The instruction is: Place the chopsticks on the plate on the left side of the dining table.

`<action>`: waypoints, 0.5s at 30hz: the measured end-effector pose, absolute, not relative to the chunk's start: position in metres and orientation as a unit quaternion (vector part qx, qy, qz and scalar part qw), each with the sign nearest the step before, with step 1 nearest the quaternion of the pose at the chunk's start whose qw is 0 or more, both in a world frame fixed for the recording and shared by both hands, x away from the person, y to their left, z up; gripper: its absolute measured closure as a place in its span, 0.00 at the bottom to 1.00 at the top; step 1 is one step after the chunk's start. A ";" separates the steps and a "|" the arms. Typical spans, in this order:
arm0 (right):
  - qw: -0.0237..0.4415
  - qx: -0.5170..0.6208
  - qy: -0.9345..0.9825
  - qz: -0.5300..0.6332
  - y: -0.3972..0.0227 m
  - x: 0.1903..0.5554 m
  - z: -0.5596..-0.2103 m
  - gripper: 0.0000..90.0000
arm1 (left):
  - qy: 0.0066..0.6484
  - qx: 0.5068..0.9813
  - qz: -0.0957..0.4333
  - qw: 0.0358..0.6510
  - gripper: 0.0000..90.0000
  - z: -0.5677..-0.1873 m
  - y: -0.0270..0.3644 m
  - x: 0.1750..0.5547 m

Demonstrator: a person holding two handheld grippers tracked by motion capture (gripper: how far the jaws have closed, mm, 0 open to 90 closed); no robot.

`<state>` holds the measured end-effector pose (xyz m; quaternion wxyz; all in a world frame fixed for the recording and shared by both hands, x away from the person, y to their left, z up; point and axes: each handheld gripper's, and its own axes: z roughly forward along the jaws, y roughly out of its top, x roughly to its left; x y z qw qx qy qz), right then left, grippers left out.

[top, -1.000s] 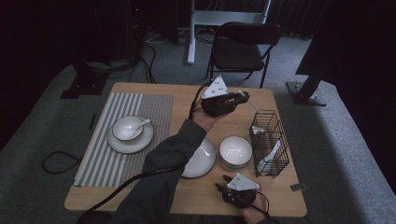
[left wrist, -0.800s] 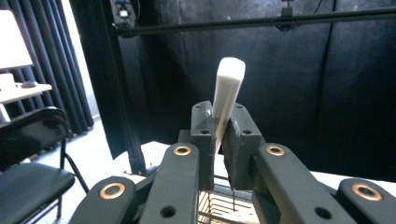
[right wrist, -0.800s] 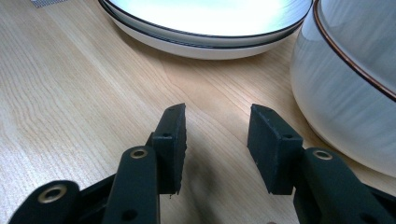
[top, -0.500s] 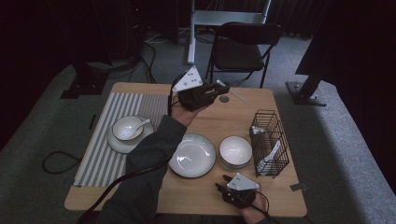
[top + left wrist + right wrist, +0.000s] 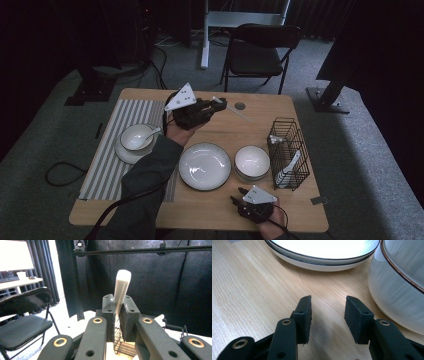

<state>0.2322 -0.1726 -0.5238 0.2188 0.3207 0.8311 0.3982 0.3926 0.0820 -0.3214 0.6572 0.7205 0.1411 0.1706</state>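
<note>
A flat white plastic utensil handle is clamped upright between the left gripper pads, above the light wooden table; black curtains are seen behind.

A white flat utensil stands clamped between black pads, its rounded end pointing away, above the table.

The high view looks forward and down from above the table. The left tongs' camera looks level toward the chair and wire basket. The right tongs' camera sits close to the tabletop, sharing the plate and bowl ahead with the high view.
</note>
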 end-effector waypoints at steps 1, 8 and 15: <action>0.219 0.320 0.831 0.399 -0.172 0.232 -0.524 0.63 | 0.144 0.720 0.170 0.657 0.93 -0.323 0.084 0.392; 0.225 0.318 0.828 0.402 -0.170 0.234 -0.516 0.64 | 0.159 0.721 0.164 0.654 0.93 -0.338 0.098 0.388; 0.232 0.312 0.823 0.414 -0.170 0.239 -0.500 0.70 | 0.170 0.722 0.163 0.651 0.93 -0.346 0.112 0.382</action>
